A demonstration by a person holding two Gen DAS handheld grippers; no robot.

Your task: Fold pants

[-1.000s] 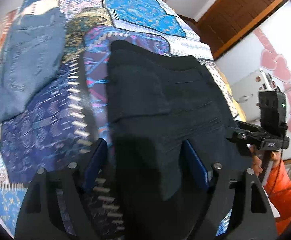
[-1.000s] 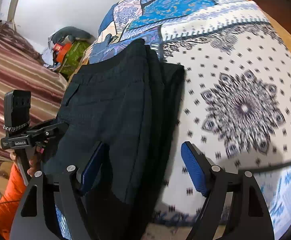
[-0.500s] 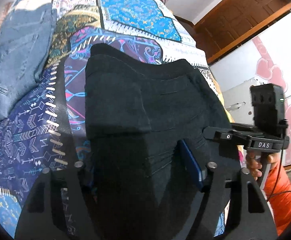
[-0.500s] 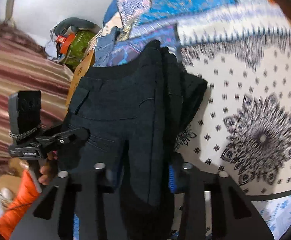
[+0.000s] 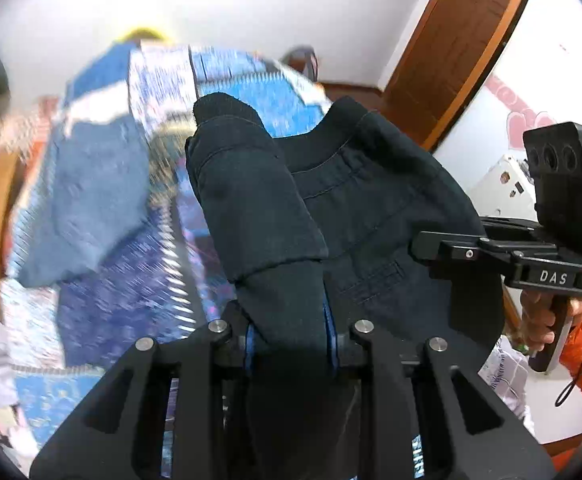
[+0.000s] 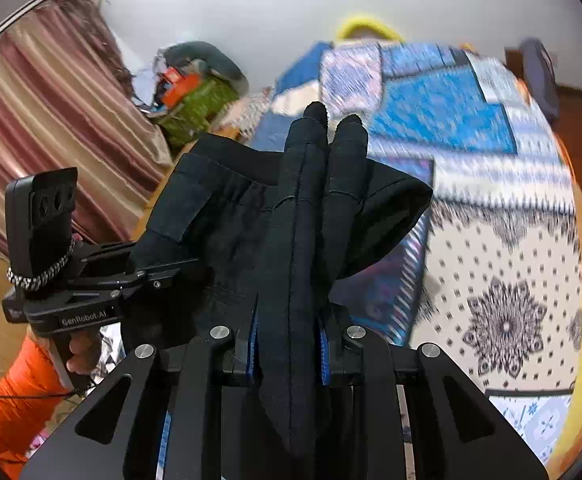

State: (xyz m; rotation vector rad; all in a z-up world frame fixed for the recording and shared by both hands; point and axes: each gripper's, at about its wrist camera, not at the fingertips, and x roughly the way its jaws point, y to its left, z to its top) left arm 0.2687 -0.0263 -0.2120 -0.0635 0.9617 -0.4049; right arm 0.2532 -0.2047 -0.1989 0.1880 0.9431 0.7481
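The black pants [image 5: 331,200] hang lifted above the patterned bedspread [image 5: 131,272]. My left gripper [image 5: 289,334] is shut on a thick fold of the pants, and cloth hides its blue pads. My right gripper [image 6: 287,354] is shut on the other side of the same pants [image 6: 303,220], with bunched fabric standing up between its fingers. In the left wrist view the right gripper's body [image 5: 531,256] is at the right. In the right wrist view the left gripper's body [image 6: 71,280] is at the left.
A pair of blue jeans [image 5: 87,200] lies on the bed to the left. A wooden door frame [image 5: 463,52] stands at the back right. Striped curtains [image 6: 43,128] and a pile of bags [image 6: 195,88] are at the left. The white starred part of the spread [image 6: 507,280] lies right.
Both grippers closed on the pants and raised them off the bed. The views tilted upward, so the wall and ceiling now show.
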